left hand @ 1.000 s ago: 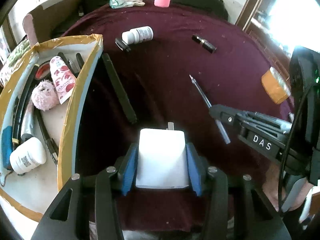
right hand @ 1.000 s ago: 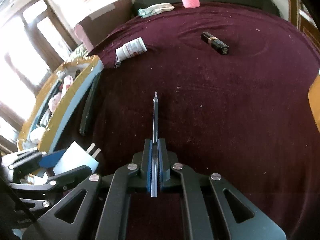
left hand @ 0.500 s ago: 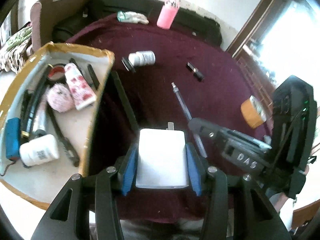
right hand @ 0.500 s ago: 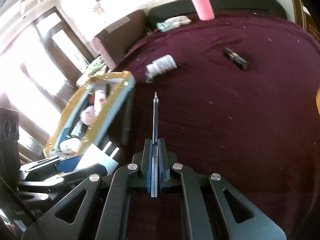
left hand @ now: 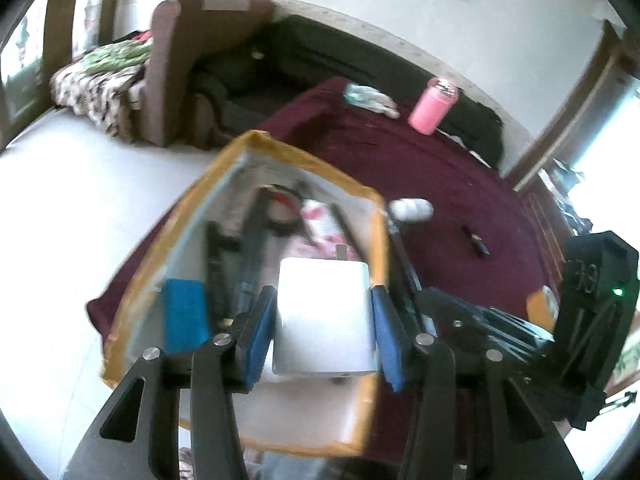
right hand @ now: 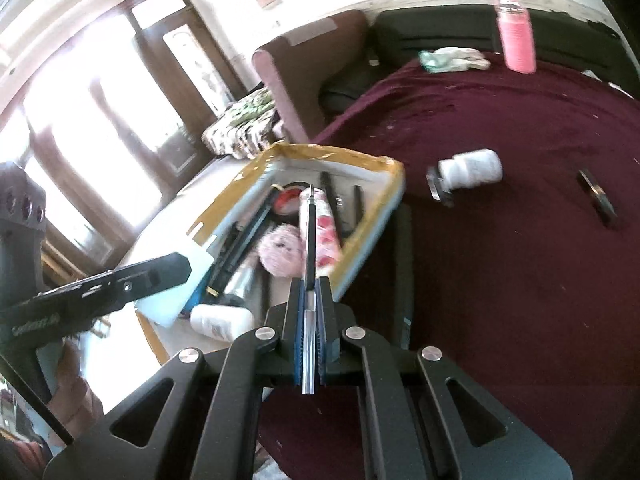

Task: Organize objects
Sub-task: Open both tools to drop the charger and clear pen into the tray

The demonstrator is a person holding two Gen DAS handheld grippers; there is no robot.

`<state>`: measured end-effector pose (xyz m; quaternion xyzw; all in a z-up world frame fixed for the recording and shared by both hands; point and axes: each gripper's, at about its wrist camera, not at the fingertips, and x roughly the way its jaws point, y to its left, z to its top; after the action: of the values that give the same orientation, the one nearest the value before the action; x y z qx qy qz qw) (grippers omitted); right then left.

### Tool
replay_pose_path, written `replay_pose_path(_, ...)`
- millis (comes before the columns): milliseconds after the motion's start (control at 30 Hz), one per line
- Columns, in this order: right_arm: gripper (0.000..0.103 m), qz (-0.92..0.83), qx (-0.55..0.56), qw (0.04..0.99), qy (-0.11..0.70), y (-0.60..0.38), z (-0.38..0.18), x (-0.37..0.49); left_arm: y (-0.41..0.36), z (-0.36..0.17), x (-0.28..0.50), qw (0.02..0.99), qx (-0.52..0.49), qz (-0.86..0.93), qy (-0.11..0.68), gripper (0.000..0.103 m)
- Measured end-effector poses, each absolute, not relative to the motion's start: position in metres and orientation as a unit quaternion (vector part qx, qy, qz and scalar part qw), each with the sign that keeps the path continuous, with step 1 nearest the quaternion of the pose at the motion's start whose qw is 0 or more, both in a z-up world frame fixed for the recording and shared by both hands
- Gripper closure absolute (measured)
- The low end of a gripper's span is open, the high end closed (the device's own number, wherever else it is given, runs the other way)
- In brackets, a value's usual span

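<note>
My left gripper (left hand: 322,320) is shut on a white plug adapter (left hand: 324,316), its blue pads pressing both sides, and hangs over the yellow-rimmed cardboard box (left hand: 304,156). My right gripper (right hand: 309,300) is shut on a thin pen (right hand: 310,240) that points forward over the same box (right hand: 372,216). In the right wrist view the left gripper's black finger (right hand: 132,280) and the adapter (right hand: 176,292) sit at the box's left side. Inside the box lie a pink pom-pom (right hand: 280,250), a red-patterned tube (right hand: 326,232), a white bottle (right hand: 220,320) and several dark sticks.
On the maroon cloth (right hand: 520,280) lie a white pill bottle (right hand: 472,168), a small black tube (right hand: 598,196), a pink bottle (right hand: 516,36) and a crumpled glove (right hand: 452,58). A long black bar (right hand: 402,272) lies beside the box. A brown armchair (right hand: 296,76) stands behind.
Both grippers have risen and swung left, from above the bare cloth to above the box. Each still grips its object: the adapter on the left, the pen on the right.
</note>
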<state>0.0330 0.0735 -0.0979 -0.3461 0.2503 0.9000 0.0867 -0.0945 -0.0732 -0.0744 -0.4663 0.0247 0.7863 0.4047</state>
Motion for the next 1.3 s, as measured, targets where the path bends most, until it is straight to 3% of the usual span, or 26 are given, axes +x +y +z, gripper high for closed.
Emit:
replay_pose_path(433, 0.099, 0.885, -0.386, 0.073, 0.248, 0.079, -0.125, -0.035, -0.084, -0.119, -0.149, 0.369, -0.497, 0.785, 0.022, 0.061)
replay_pose_path(1000, 0.099, 0.88, -0.404, 0.077, 0.238, 0.077, -0.143, -0.054, -0.088, -0.129, -0.159, 0.351, -0.505, 0.788, 0.029, 0.061)
replay_pose_path(1300, 0.099, 0.882, -0.404, 0.087, 0.227, 0.07, -0.141, -0.05, -0.073, -0.127, -0.143, 0.294, -0.468, 0.824, 0.12, 0.061)
